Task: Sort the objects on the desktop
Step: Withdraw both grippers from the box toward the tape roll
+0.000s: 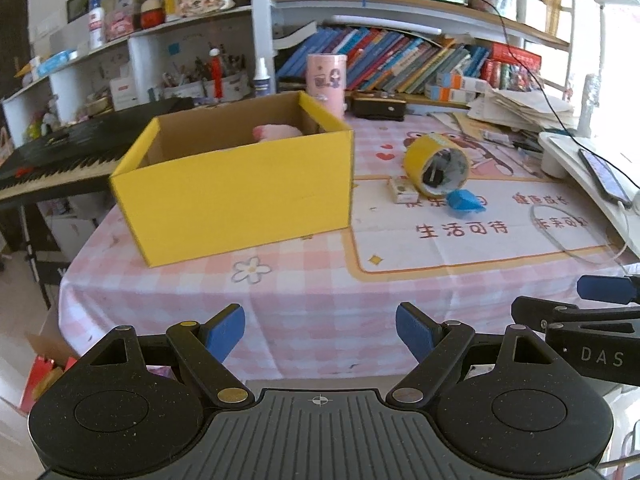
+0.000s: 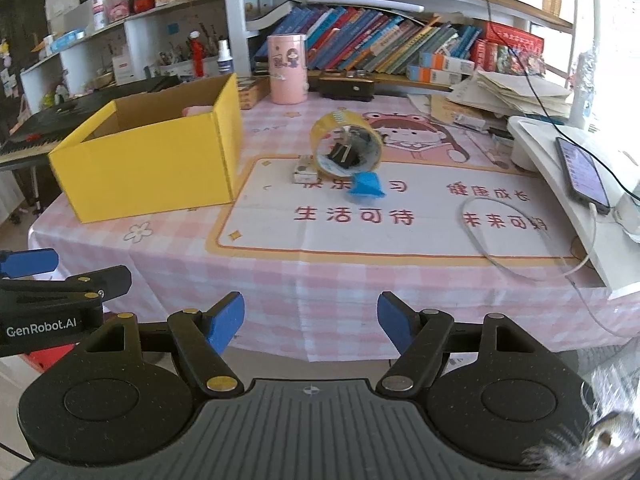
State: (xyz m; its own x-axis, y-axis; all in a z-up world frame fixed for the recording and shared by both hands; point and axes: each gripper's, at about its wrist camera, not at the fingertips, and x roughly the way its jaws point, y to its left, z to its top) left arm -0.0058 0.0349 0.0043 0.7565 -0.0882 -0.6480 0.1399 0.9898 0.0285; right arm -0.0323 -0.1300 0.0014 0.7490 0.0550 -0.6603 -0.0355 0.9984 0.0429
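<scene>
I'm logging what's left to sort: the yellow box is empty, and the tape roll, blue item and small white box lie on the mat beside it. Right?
Not quite: the yellow box isn't empty. The left wrist view shows something pink inside. The tape roll, blue item and small white box do lie beside it.

Right claw (image 1: 592, 344) body: "DAS". Left claw (image 2: 44, 320) body: "GenRobot.AI". Tablecloth (image 2: 360, 216): red "生活可待".

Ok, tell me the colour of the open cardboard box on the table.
Yellow outside, plain brown cardboard inside; the box shows best in the left wrist view.
</scene>
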